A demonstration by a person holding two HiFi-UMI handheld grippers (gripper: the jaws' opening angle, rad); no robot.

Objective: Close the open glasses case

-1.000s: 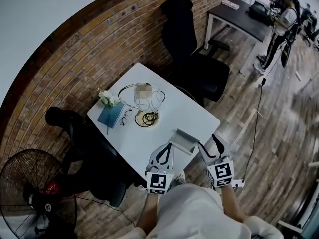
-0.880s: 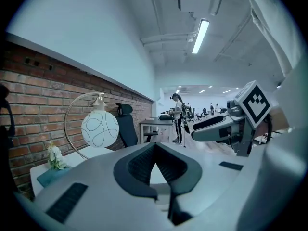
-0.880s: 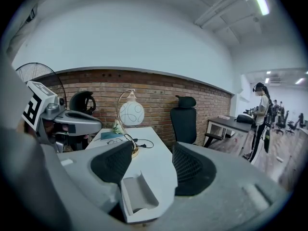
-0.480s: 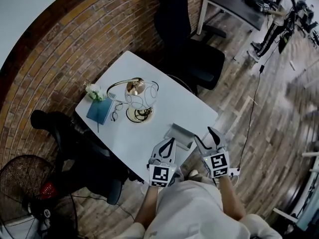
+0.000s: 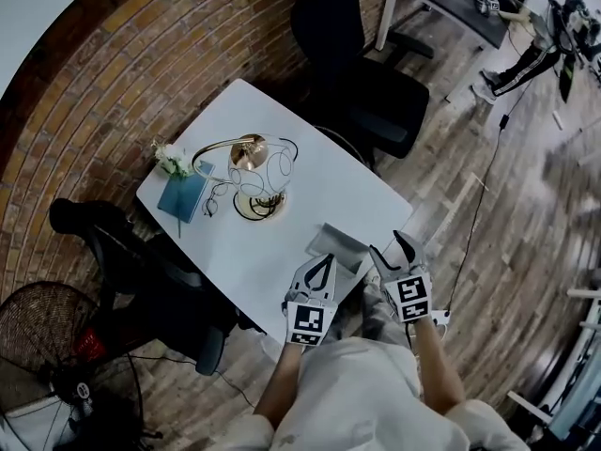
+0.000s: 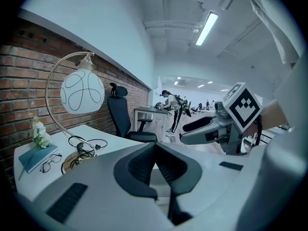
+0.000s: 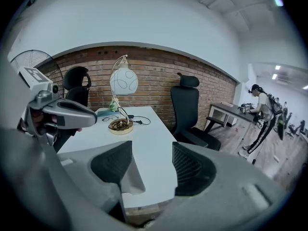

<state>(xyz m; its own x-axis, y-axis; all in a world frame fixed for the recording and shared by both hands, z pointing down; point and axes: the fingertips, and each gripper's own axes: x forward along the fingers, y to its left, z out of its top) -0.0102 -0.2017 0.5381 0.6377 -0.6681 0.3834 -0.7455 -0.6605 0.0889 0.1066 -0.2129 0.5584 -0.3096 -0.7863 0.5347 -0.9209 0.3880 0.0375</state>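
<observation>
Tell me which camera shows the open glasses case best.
The head view: the open glasses case lies whole and unblocked at the white table's near edge. The right gripper view shows only a pale piece, likely its lid, between its jaws; the left gripper view's own jaws cover it.

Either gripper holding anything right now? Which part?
Nothing held. Left gripper is shut on nothing; right gripper is open, with the glasses case by its fingers but not clamped.
</observation>
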